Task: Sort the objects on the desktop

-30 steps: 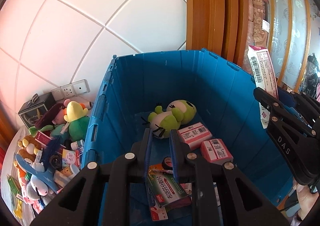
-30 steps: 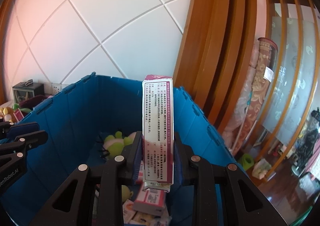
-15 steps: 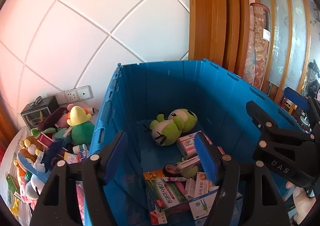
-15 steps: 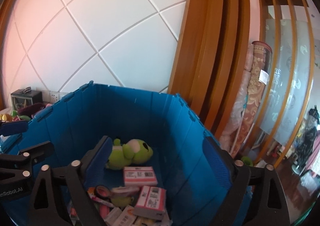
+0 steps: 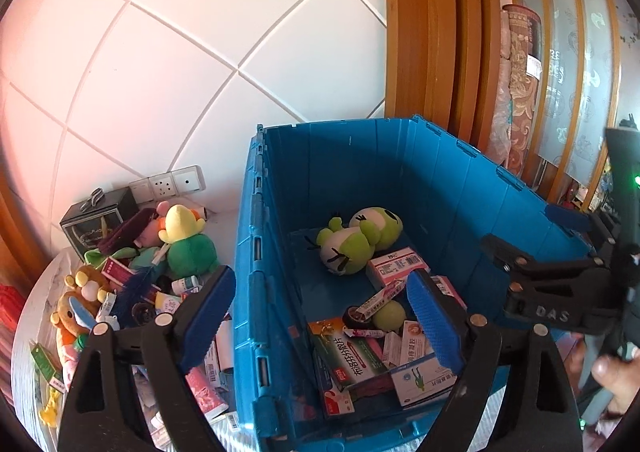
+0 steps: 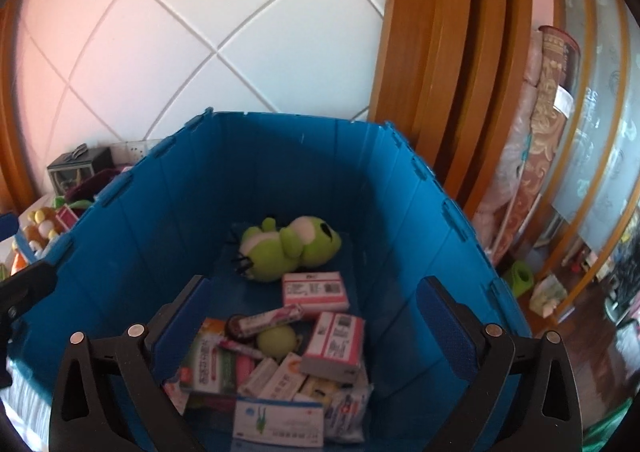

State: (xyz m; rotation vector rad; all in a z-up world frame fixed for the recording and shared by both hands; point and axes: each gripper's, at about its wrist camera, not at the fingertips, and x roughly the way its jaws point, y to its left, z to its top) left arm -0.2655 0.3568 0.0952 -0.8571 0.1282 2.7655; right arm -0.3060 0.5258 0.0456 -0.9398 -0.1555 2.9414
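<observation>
Blue crate (image 6: 280, 172) lies below both spread, empty tools.

You're in a home: white tiled wall (image 5: 168, 64) with sockets (image 5: 168, 184), wooden door frame (image 5: 432, 32), frosted glass partition (image 6: 600, 124), rolled rugs (image 5: 520, 84), plush toys (image 5: 180, 244) heaped on the desk.

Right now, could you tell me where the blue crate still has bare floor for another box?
Bare floor shows along the blue plastic crate's left wall, between the green plush frog and the green-and-white medicine carton. The near half is crowded with boxes.
</observation>
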